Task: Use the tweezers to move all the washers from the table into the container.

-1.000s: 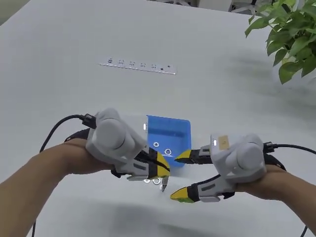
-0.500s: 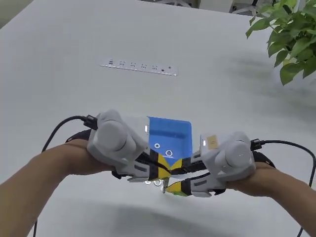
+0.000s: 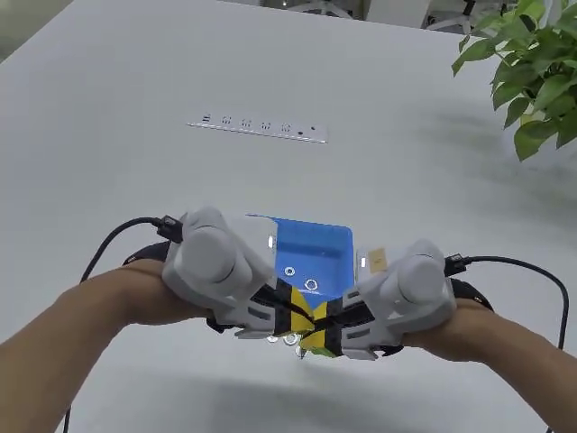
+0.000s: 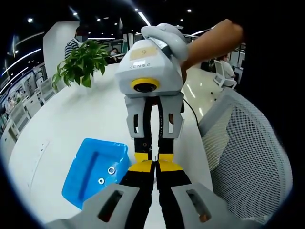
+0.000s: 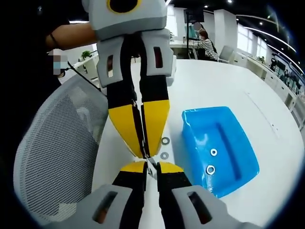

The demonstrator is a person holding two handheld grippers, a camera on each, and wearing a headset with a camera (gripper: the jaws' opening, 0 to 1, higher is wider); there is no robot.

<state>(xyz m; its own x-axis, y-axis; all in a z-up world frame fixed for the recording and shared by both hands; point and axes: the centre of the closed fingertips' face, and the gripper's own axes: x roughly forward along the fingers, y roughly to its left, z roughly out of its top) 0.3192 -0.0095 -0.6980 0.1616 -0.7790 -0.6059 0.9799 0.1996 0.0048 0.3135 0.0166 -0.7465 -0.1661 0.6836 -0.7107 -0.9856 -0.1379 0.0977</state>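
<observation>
A blue container [image 3: 315, 244] stands on the white table [image 3: 135, 162], with two washers [image 3: 311, 285] in it. Just in front of it, two more washers [image 5: 165, 148] lie on the table. My left gripper [image 3: 302, 316] is shut on thin metal tweezers [image 5: 148, 161], which point down toward the table. My right gripper [image 3: 317, 336] faces it tip to tip, its jaws shut on the tweezers' lower end. In the left gripper view, my left gripper [image 4: 153, 166] meets the right gripper [image 4: 153, 153] beside the container [image 4: 90, 176]. In the right gripper view, my right gripper [image 5: 151, 169] sits below the left gripper [image 5: 143, 149].
A flush socket strip [image 3: 257, 126] lies in the table further back. A potted plant [image 3: 532, 63] stands at the far right. Cables [image 3: 514, 266] trail from both grippers. A mesh office chair [image 4: 252, 157] stands at the near table edge. People sit at desks in the background.
My right gripper has moved left, up against the left gripper, and its jaws have gone from open to shut around the tweezers. The left gripper has stayed put.
</observation>
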